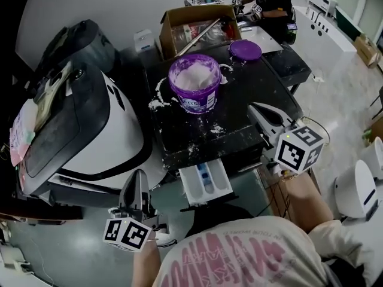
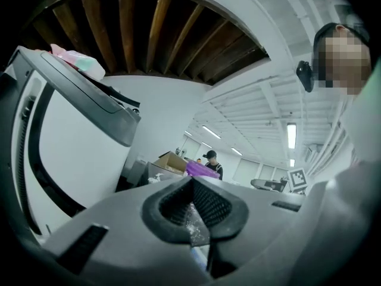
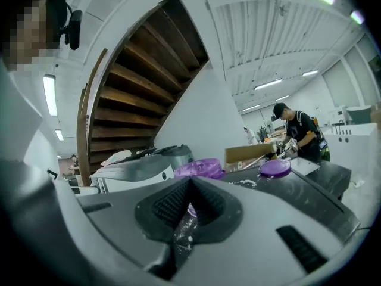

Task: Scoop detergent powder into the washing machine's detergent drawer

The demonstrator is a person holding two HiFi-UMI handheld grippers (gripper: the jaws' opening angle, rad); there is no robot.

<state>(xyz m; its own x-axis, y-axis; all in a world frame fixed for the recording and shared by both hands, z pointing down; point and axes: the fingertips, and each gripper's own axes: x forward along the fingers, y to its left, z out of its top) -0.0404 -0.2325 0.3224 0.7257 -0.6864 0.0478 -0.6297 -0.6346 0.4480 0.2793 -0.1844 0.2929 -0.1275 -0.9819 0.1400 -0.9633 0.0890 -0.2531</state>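
Down low, left claw [image 1: 139, 177] and right claw [image 1: 255, 109], both closed and empty, flank the detergent drawer [image 1: 204, 182].

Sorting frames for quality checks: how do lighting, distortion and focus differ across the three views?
Head view: dim, dark corners, but the purple tub is sharp. Left gripper view: strong fisheye bending, the left tool close and soft, ceiling lights bright. Right gripper view: same bending, the right tool soft up close, the purple lid clearer.
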